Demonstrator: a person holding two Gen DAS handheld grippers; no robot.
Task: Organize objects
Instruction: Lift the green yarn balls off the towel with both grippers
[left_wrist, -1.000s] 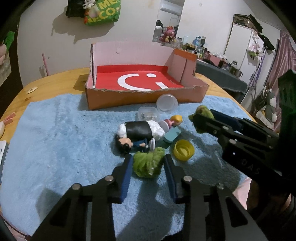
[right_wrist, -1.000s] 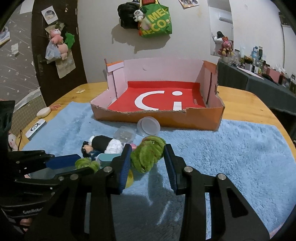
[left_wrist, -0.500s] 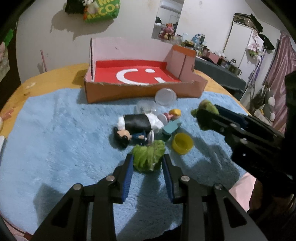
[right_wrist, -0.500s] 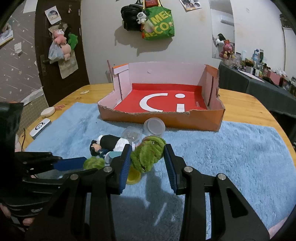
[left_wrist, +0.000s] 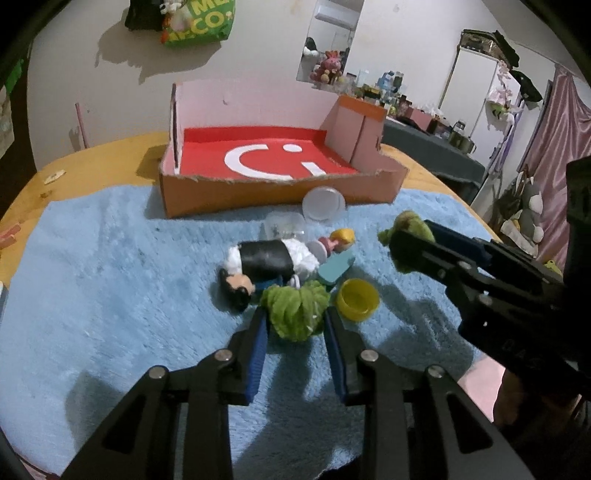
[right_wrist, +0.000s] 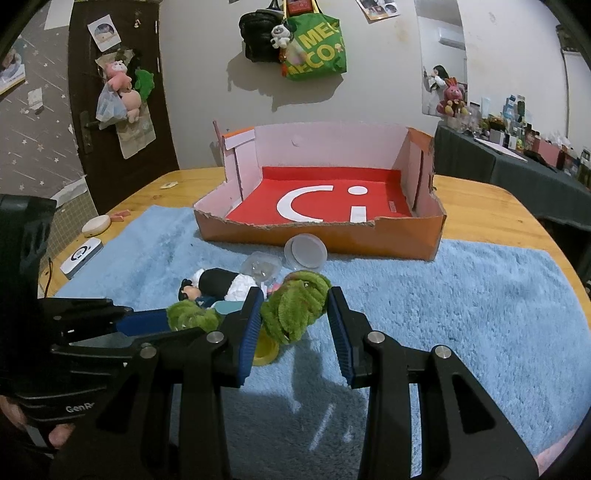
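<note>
Left hand-held gripper (left_wrist: 295, 325) pinching a green fuzzy toy (left_wrist: 295, 312) low over blue fluffy mat (left_wrist: 110, 295); right hand-held gripper (right_wrist: 293, 314) clamped on second green fuzzy toy (right_wrist: 295, 306), raised off mat. Just behind: yellow cup (left_wrist: 359, 298), black-and-white doll (left_wrist: 266, 264) lying flat, small blond figure (left_wrist: 341, 238), clear lids (left_wrist: 323, 203). Farther back on counter (left_wrist: 103, 162): open orange box (left_wrist: 280, 192), red floor, still empty.
</note>
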